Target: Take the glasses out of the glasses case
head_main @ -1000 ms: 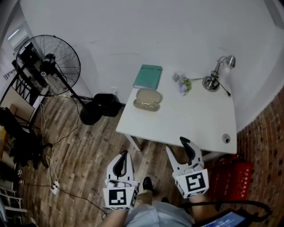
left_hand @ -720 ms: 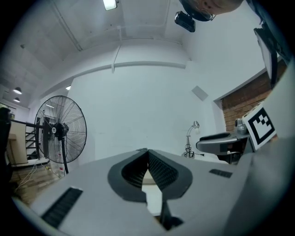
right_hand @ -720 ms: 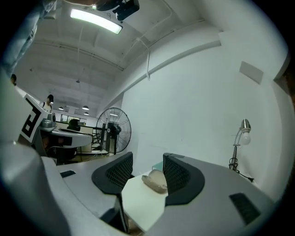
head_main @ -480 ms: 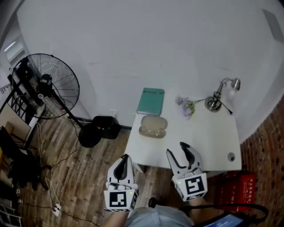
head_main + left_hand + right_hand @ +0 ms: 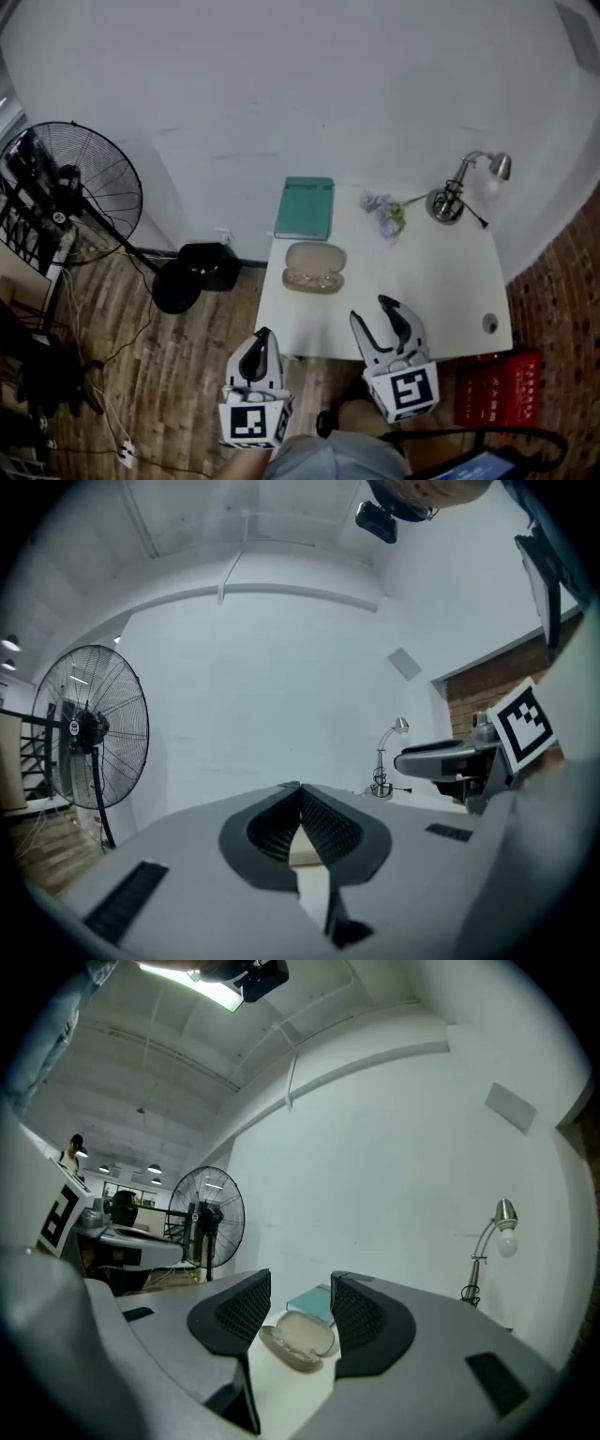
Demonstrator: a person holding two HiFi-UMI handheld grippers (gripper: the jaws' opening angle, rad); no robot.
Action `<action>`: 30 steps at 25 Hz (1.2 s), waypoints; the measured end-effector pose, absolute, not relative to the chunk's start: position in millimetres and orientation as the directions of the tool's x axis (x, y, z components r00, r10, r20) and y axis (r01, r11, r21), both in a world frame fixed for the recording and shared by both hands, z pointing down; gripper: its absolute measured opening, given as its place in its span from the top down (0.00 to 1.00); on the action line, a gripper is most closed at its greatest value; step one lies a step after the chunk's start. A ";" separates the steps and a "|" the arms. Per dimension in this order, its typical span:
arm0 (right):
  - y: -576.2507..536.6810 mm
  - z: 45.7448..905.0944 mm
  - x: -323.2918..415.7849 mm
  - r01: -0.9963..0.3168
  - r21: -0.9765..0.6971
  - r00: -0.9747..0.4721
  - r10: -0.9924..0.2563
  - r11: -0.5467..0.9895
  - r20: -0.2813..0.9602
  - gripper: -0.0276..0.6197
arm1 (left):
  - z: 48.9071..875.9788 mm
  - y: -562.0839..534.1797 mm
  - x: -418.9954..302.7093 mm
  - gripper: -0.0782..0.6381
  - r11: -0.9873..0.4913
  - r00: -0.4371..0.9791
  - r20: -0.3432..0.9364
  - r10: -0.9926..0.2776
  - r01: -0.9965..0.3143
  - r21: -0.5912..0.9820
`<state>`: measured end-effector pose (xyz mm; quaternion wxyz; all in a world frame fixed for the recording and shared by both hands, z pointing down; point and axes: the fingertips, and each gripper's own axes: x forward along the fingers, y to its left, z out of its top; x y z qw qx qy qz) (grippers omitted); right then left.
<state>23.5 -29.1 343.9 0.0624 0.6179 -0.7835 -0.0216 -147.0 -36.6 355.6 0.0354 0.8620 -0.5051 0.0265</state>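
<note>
Both grippers have closed on the white counter point(image 5: 427, 272): left hand-held gripper point(image 5: 261, 335), jaws together, short of its near edge; right hand-held gripper point(image 5: 372, 309), jaws apart and empty, over that edge. Mid-counter lies the open beige oval glasses case point(image 5: 314, 267).

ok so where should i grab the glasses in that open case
Probably the bridge of the glasses, between the lenses, coming from above on the near side: they lie flat in the front half of the glasses case, whose open lid sits on the wall side.

White left tool point(image 5: 262, 332) and right tool point(image 5: 371, 310) — black pads point(image 5: 361, 1314), square-marker cubes point(image 5: 255, 422).
</note>
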 end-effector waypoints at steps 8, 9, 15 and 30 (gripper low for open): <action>-66.8 354.5 38.9 -0.963 0.092 -0.247 -0.965 0.254 0.086 0.63 | 367.0 -69.4 -129.3 0.88 -0.496 0.494 0.132 -0.859 -0.868 0.020; -74.1 356.7 40.9 -0.961 0.089 -0.254 -0.963 0.262 0.091 0.63 | 367.3 -76.3 -127.1 0.88 -0.492 0.489 0.151 -0.859 -0.870 0.015; -124.6 368.5 51.4 -0.943 0.052 -0.322 -0.940 0.329 0.110 0.63 | 367.8 -122.9 -110.7 0.88 -0.455 0.449 0.148 -0.881 -0.890 -0.005; -209.9 359.9 38.6 -0.869 0.018 -0.492 -0.867 0.495 0.074 0.64 | 344.6 -185.3 -112.1 0.88 -0.330 0.317 0.147 -0.937 -0.941 -0.077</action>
